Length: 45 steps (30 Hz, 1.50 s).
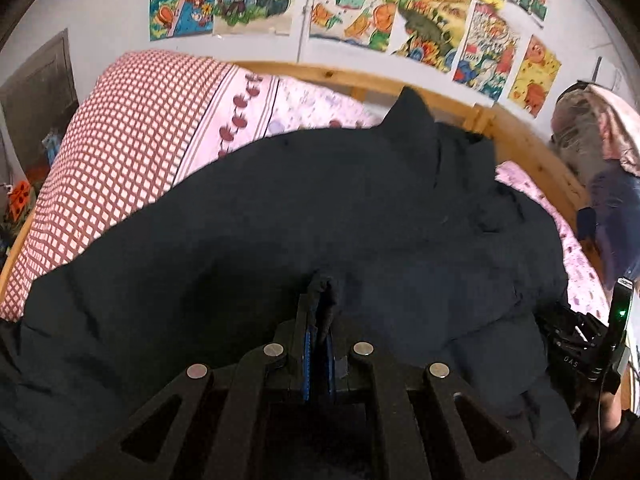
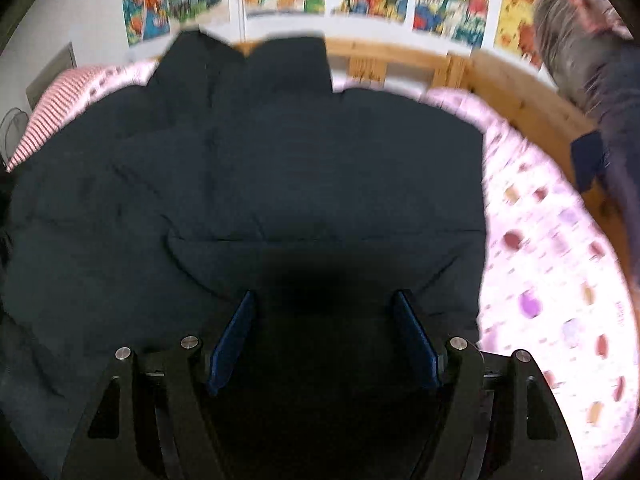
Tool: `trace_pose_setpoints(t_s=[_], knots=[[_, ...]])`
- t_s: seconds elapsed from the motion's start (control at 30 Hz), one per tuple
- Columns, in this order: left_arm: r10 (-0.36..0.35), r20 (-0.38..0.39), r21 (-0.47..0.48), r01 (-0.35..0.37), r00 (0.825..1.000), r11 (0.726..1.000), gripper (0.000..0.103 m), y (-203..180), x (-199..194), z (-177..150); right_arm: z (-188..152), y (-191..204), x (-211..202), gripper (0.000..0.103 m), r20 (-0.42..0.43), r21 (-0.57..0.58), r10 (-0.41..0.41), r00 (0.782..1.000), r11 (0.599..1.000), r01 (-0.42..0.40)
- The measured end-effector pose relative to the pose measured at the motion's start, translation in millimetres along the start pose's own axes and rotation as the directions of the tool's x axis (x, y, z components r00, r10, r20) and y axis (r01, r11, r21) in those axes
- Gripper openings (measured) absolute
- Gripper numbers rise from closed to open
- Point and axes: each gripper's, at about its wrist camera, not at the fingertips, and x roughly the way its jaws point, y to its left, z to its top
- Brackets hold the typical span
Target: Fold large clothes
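Pinching dark coat (image 1: 320,200) w/ left tongs (image 1: 320,296), right tongs (image 2: 324,316) open

And here's the big black garment (image 1: 320,208), a thick, puffy, quilted thing spread wide across the bed. It lies mostly flat but rumpled, soft ridges running across it. At the far edge two dark flaps stand up toward the headboard, possibly a collar or hood; the blurred right view won't settle it. A small pinch of its near edge is bunched upward.
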Motion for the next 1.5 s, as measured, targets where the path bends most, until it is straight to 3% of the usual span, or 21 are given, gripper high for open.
trace_pose_setpoints(t_s=[0.2,0.4,0.5,0.53,0.57,0.6,0.67,0.8,0.97,1.13,1.2,1.27,1.37,1.5], knots=[[0.050,-0.031,0.035,-0.049,0.998,0.998,0.007,-7.7,17.0,-6.9,-14.0,11.2,18.6,0.067,-0.012,-0.005,-0.008,1.000,1.000,0.008],[-0.054,-0.001,-0.067,0.054,0.999,0.996,0.012,11.5,-11.3,-8.4,-15.7,10.9,-1.9,0.071,0.068,0.000,0.000,0.998,1.000,0.000],[-0.078,0.037,-0.099,0.081,0.996,0.992,0.032,22.0,-39.3,-17.9,-14.9,18.4,-23.9,0.076,0.103,-0.012,0.018,0.995,1.000,-0.017],[-0.095,0.061,-0.111,0.102,0.994,0.989,0.048,26.5,-53.4,-24.2,-14.5,20.3,-28.5,0.076,0.106,-0.018,0.024,0.994,1.000,-0.022],[-0.100,0.083,-0.124,0.110,0.991,0.986,0.073,31.2,-66.2,-30.6,-14.6,25.1,-35.5,0.078,0.110,-0.031,0.031,0.993,0.999,-0.028],[-0.090,0.106,-0.143,0.104,0.990,0.984,0.084,36.4,-76.5,-35.4,-15.0,31.3,-42.5,0.081,0.115,-0.052,0.037,0.993,0.998,-0.031],[-0.070,0.164,-0.200,0.102,0.984,0.974,0.089,53.9,-104.1,-51.7,-14.6,42.3,-56.1,0.083,0.132,-0.093,0.052,0.990,0.995,-0.040],[-0.049,0.175,-0.307,0.101,0.983,0.946,0.089,92.6,-140.8,-82.2,-7.8,62.7,-88.2,0.084,0.154,-0.142,0.129,0.980,0.984,-0.107],[0.038,0.181,-0.470,0.052,0.983,0.881,0.090,145.8,-179.3,-134.0,-2.5,110.4,-109.3,0.085,0.156,-0.181,0.228,0.961,0.963,-0.199],[0.136,0.189,-0.701,0.037,0.973,0.712,0.095,209.4,-191.5,-188.7,8.5,167.6,-108.8,0.087,0.153,-0.258,0.246,0.957,0.945,-0.202],[0.140,0.172,-0.756,0.039,0.975,0.653,0.095,230.3,-183.3,-198.1,16.3,189.5,-104.6,0.087,0.151,-0.273,0.248,0.957,0.941,-0.201],[0.136,0.174,-0.786,0.055,0.975,0.616,0.094,242.8,-174.7,-203.1,23.3,208.5,-102.1,0.087,0.151,-0.271,0.241,0.959,0.943,-0.194],[0.129,0.172,-0.800,0.062,0.977,0.596,0.093,250.4,-161.1,-202.6,36.0,227.8,-87.2,0.087,0.153,-0.267,0.214,0.965,0.949,-0.168],[0.138,0.198,-0.792,0.076,0.971,0.606,0.088,254.5,-151.1,-198.3,45.2,244.0,-67.2,0.087,0.147,-0.248,0.156,0.977,0.962,-0.116]])
